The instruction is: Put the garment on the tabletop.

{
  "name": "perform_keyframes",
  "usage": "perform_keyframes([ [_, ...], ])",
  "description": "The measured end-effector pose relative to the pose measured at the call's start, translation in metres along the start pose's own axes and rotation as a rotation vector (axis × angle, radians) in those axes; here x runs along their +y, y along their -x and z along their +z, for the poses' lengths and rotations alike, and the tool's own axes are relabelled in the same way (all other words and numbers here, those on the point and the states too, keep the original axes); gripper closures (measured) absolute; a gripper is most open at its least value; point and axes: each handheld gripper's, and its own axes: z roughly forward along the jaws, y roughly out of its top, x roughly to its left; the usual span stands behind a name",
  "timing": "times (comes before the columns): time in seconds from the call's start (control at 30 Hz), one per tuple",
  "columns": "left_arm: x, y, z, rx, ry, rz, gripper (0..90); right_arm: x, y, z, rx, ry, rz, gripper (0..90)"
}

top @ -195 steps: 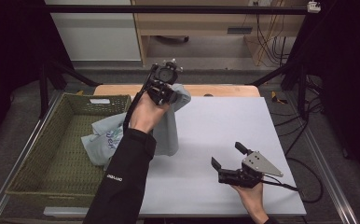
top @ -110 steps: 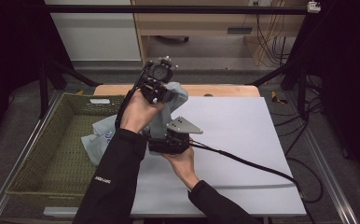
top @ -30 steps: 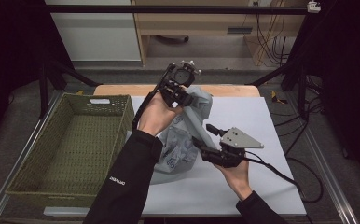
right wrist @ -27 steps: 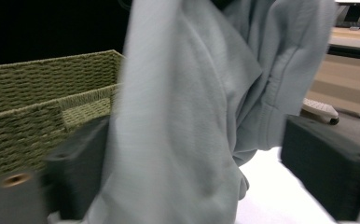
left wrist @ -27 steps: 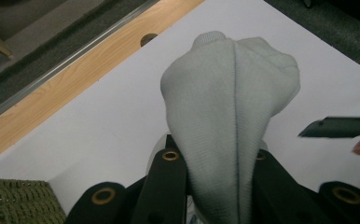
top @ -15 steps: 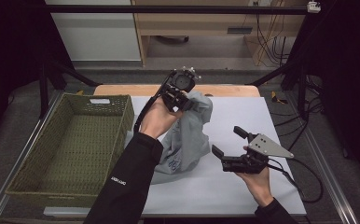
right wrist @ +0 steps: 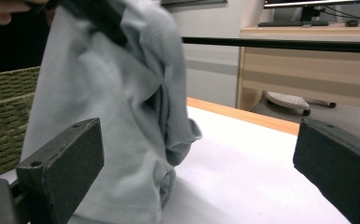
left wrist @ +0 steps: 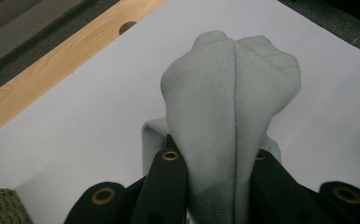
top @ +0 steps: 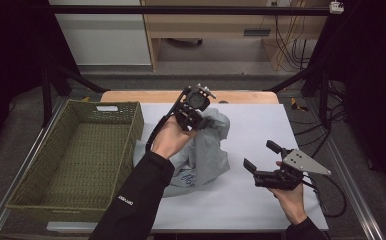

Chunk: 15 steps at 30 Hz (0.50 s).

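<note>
A pale grey-blue garment (top: pixel 206 155) hangs in a bunch over the middle of the white table (top: pixel 261 125), its lower part heaped on the surface. My left gripper (top: pixel 201 117) is shut on its upper fold and holds it up; between the black jaws a ribbed wad of the garment (left wrist: pixel 229 116) bulges out. Over at the right, my right gripper (top: pixel 261 157) hovers a little above the table, open and holding nothing, pointing at the cloth. Seen from there, the garment (right wrist: pixel 117 107) hangs just beyond the wide-spread fingers (right wrist: pixel 61 163).
A green woven basket (top: pixel 76 155) stands on the left side of the table, with nothing in it. The table's wooden far edge (top: pixel 146 95) runs behind the garment. A cable (top: pixel 331 200) trails from the right gripper toward the table's right edge.
The garment came out of the basket and now hangs over the table's middle. The right gripper let go of the cloth, opened and drew back to the right. The left gripper shifted slightly right.
</note>
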Motion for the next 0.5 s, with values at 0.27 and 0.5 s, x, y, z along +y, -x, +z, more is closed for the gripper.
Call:
perform_keyframes([
  [0.27,-0.019,0.009,0.021,-0.034,0.022,0.008,83.2,-0.013,0.012,-0.010,-0.019,0.002,0.008,1.9],
  [0.5,-0.031,0.016,0.040,-0.030,0.045,0.027,83.1,-0.021,0.019,-0.014,-0.030,-0.002,0.027,1.8],
])
